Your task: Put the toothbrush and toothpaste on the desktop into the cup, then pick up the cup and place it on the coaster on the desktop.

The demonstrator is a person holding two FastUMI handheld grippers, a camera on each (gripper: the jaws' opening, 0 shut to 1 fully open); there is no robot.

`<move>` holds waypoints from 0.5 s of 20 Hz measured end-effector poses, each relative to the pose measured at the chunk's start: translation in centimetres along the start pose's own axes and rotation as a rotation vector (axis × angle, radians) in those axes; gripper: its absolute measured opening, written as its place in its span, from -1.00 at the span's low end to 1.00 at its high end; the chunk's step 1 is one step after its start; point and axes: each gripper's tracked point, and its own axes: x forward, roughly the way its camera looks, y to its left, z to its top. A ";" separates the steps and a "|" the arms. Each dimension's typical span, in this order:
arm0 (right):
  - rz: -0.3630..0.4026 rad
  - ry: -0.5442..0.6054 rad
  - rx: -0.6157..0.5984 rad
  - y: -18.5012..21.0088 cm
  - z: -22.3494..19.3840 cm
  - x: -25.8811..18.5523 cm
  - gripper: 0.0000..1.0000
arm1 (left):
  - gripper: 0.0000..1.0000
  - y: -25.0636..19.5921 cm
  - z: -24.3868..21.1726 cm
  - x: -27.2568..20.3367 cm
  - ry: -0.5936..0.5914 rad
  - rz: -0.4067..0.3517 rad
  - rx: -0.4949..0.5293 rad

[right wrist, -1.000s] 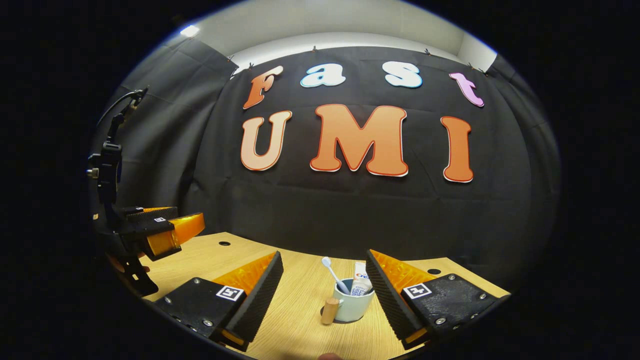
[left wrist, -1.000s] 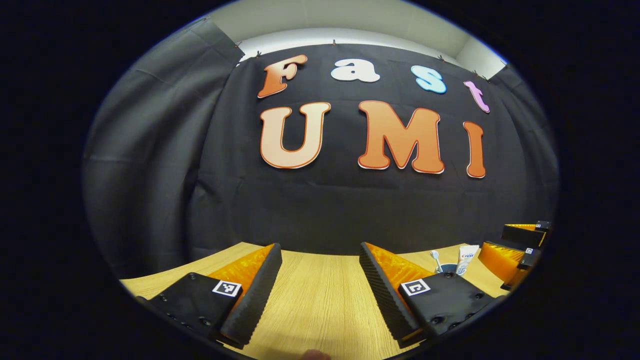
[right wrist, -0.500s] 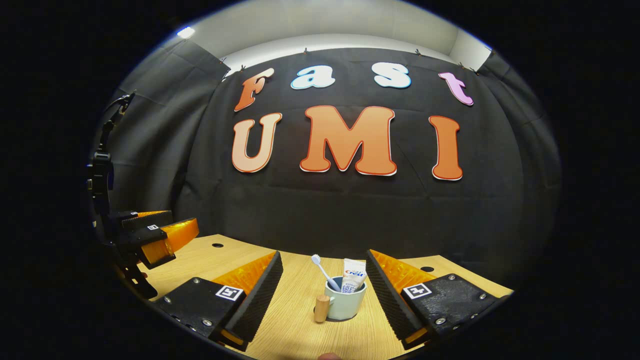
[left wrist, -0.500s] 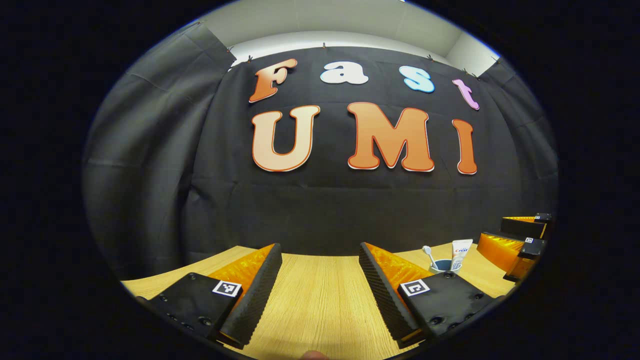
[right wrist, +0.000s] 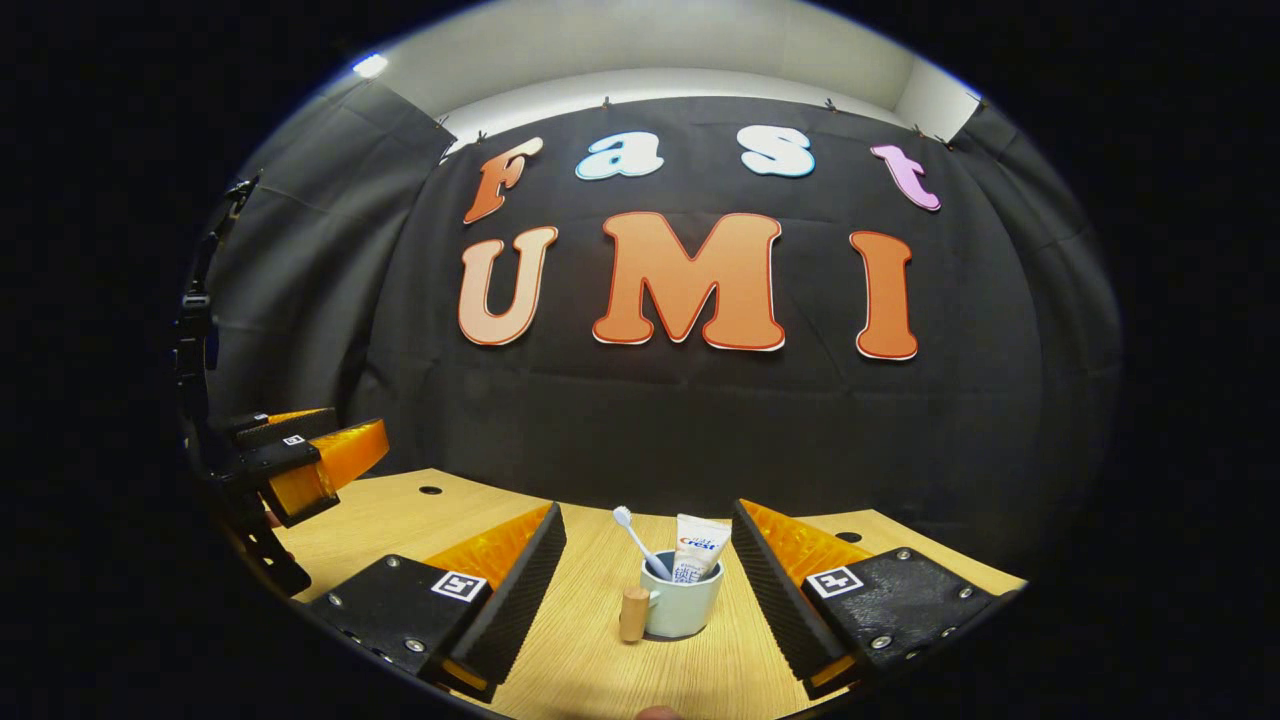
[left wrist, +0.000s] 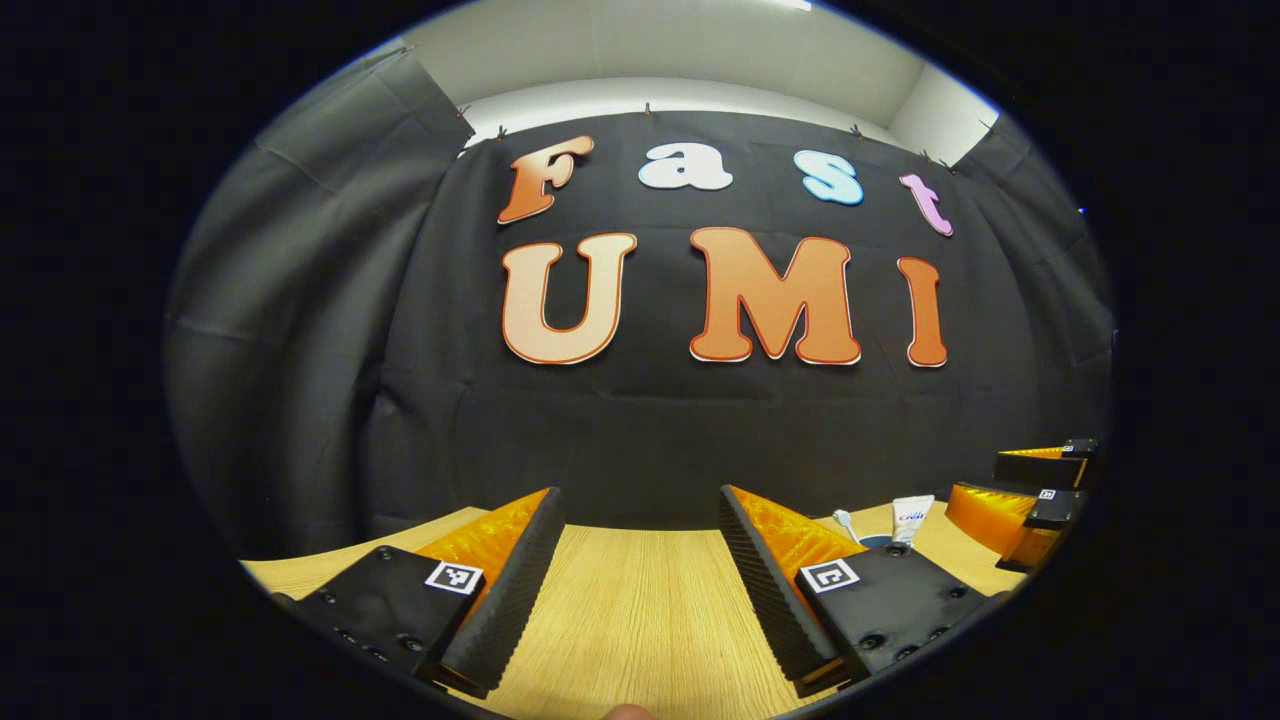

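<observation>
Between the right gripper's wide, empty jaws stands the cup on the table, toothbrush and toothpaste upright inside. Left gripper jaws gape wide over bare table.

Bare worktop lies between the left claw's spread fingers. The cup stands between the right claw's parted fingers, touching neither, with room at each side.
</observation>
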 end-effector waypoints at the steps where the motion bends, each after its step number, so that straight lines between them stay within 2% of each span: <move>1: -0.003 -0.005 0.001 -0.1 0.2 0.0 1.00 | 0.97 -0.3 0.1 0.1 -0.005 -0.009 -0.006; 10: -0.014 -0.013 0.013 -1.1 0.2 -0.4 1.00 | 0.99 -1.2 0.3 0.1 -0.020 -0.022 -0.002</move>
